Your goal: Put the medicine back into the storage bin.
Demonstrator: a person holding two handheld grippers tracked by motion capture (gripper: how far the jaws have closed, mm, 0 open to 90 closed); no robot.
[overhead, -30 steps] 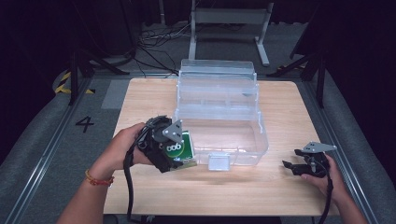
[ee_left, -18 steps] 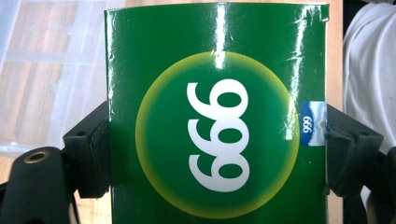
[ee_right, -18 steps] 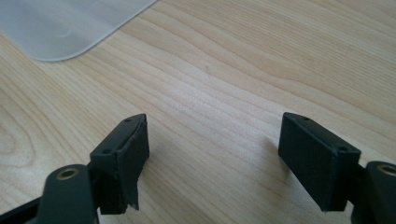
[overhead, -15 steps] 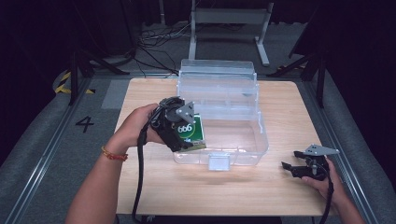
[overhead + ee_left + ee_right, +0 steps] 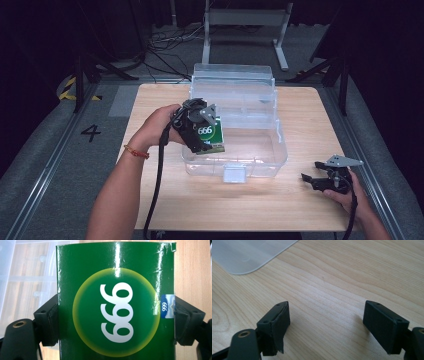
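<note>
- A pale wooden bench (image 5: 165,200) stands on a grey floor with dark surroundings; a clear lidded bin (image 5: 260,150) sits at its middle.
- The left tool (image 5: 202,137) is clamped on a glossy green box (image 5: 115,302), its pads pressed to both side faces.
- The box bears white "999" in a yellow-ringed green circle, with a small blue label at 3 o'clock.
- In the high view the box hangs over the bin's left wall, at 9 o'clock of the bin.
- The box's lower edge is cut off in the left tool's view.
- The right tool (image 5: 325,322), at 4 o'clock on the bench, has just been opening; its jaws gape, nothing between them.
</note>
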